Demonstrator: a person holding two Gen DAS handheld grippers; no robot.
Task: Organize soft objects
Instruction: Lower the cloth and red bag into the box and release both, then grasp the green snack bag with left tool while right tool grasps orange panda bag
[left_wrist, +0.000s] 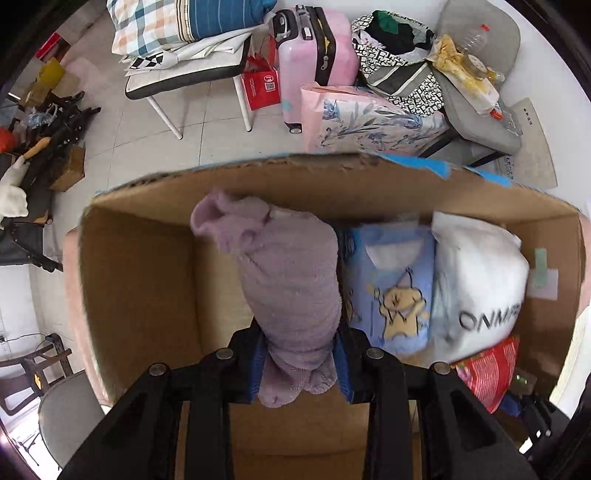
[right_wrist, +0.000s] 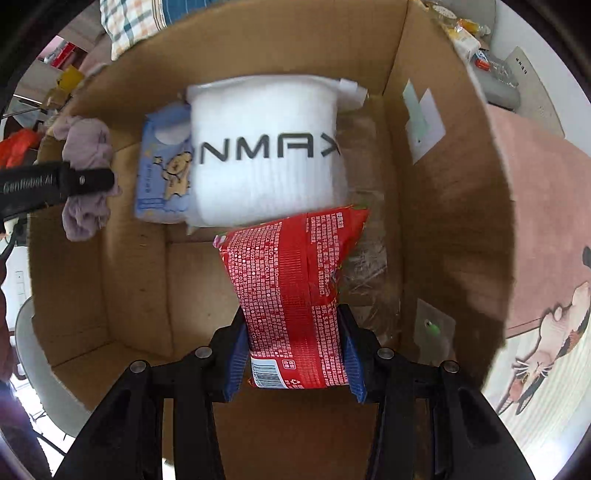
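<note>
A cardboard box (left_wrist: 140, 280) stands open below both grippers; it also shows in the right wrist view (right_wrist: 454, 206). My left gripper (left_wrist: 299, 365) is shut on a fuzzy purple cloth (left_wrist: 291, 280) and holds it over the box's left half; the cloth (right_wrist: 88, 162) and left gripper (right_wrist: 88, 181) show at the left of the right wrist view. My right gripper (right_wrist: 295, 354) is shut on a red packet (right_wrist: 295, 273) inside the box. A white pack with black letters (right_wrist: 266, 147) and a light blue pack with a cartoon (right_wrist: 166, 166) lie at the box's far side.
The box sits on a pink rug (right_wrist: 532, 229). Beyond it are a pink suitcase (left_wrist: 314, 55), a floral pink bag (left_wrist: 362, 122), a chair with folded bedding (left_wrist: 177, 48), a grey seat with clutter (left_wrist: 476, 74) and tools on the floor at left (left_wrist: 44, 140).
</note>
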